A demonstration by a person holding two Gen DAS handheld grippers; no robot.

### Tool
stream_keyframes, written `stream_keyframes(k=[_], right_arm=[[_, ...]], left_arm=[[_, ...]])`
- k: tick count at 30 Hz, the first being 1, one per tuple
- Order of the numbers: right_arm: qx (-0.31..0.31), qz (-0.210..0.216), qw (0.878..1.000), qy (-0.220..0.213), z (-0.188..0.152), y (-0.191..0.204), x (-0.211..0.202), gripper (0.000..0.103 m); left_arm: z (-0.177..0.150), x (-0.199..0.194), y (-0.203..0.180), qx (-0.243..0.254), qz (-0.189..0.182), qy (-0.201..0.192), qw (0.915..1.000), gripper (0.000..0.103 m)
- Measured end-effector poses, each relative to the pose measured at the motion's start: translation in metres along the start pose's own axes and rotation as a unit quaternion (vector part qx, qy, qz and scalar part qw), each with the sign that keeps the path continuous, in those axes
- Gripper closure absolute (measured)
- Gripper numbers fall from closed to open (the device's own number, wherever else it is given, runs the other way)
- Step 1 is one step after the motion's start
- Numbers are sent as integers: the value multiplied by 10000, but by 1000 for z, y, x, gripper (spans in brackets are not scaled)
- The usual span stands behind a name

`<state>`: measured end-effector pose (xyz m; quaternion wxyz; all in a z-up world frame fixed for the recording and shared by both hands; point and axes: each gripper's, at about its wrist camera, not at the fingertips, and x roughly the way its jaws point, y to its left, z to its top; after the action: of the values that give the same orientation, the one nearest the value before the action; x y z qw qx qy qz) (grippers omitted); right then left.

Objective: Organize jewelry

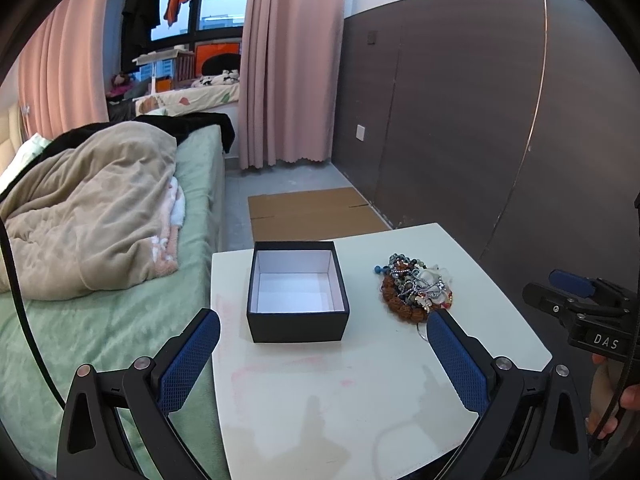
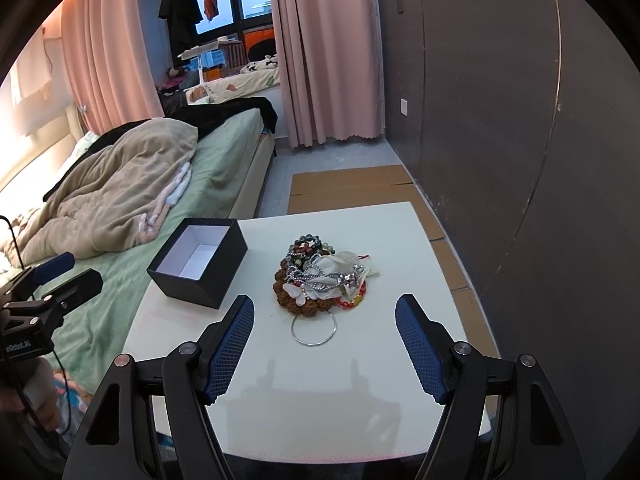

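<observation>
A black box (image 1: pixel 297 292) with a white inside stands open and empty on the small white table (image 1: pixel 360 392). To its right lies a heap of jewelry (image 1: pixel 416 285): bead bracelets, silver chains and a thin metal ring (image 2: pixel 313 328) at its near edge. My left gripper (image 1: pixel 323 326) hovers open in front of the box, nothing between its blue pads. My right gripper (image 2: pixel 325 311) is open too, just short of the heap (image 2: pixel 320 278), the ring between its fingertips but untouched. The box (image 2: pixel 198 266) sits left of the heap.
A bed (image 1: pixel 120 272) with a green sheet and a beige blanket runs along the table's left side. Flattened cardboard (image 1: pixel 312 213) lies on the floor beyond the table. A dark panelled wall (image 1: pixel 480 120) is close on the right. A hand (image 1: pixel 612 404) holds the right gripper's handle.
</observation>
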<state>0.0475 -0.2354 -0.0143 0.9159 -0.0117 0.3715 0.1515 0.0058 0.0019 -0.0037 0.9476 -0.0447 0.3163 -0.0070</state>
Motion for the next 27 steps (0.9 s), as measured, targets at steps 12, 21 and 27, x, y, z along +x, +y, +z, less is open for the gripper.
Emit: stream_keyframes(k=[12, 21, 27], right_arm=[[-76, -112, 9999, -13, -1, 4, -1, 30], [-15, -134, 9999, -7, -2, 4, -3, 30], [-22, -135, 9999, -5, -2, 4, -2, 30]], left_arm=[[0, 3, -2, 4, -8, -10, 10000, 0], [-1, 2, -5, 11, -3, -6, 10000, 0], [-1, 2, -6, 31, -6, -13, 10000, 0]])
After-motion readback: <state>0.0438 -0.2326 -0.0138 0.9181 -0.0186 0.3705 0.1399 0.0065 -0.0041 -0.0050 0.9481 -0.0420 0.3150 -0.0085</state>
